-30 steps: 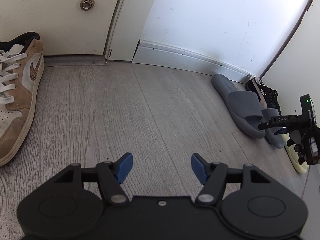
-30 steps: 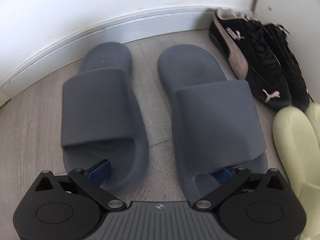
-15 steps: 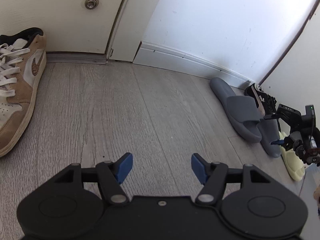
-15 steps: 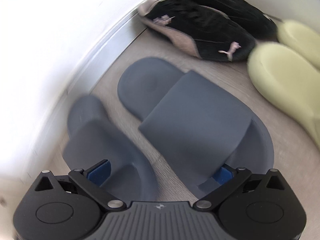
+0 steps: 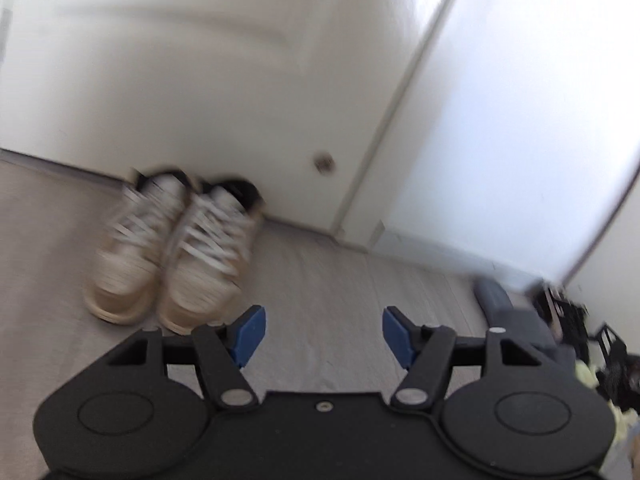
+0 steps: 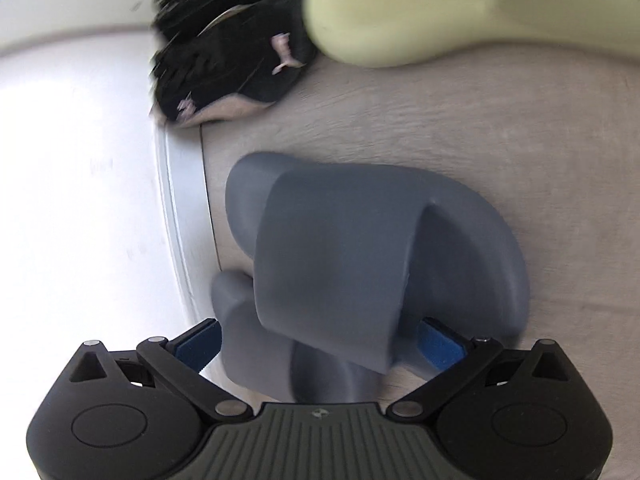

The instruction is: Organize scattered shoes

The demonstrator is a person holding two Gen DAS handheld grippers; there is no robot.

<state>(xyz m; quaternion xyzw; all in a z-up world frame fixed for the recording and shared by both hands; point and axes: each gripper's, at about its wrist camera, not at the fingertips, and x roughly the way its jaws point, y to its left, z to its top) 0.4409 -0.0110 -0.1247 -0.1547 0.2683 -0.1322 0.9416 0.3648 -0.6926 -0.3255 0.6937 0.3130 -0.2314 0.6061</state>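
In the blurred left wrist view, a pair of tan and white sneakers (image 5: 172, 256) stands side by side against the door, ahead and to the left. My left gripper (image 5: 323, 334) is open above bare floor with nothing between its fingers. In the right wrist view, two grey slides (image 6: 360, 248) lie side by side next to the baseboard. My right gripper (image 6: 320, 346) is open, and its blue pads straddle the near ends of both slides. The grey slides (image 5: 500, 304) also show at the right edge of the left wrist view.
Black sneakers (image 6: 232, 64) and pale yellow shoes (image 6: 440, 8) sit beyond the slides, against the wall. A white baseboard (image 6: 180, 220) runs along the slides' left. A white door (image 5: 200, 80) and its frame stand behind the sneakers. Grey wood floor (image 5: 320, 272) lies between the two groups.
The left view has swung left and up, bringing both tan sneakers into sight. The right gripper has rolled about a quarter turn over the slides, with the same jaw spread.
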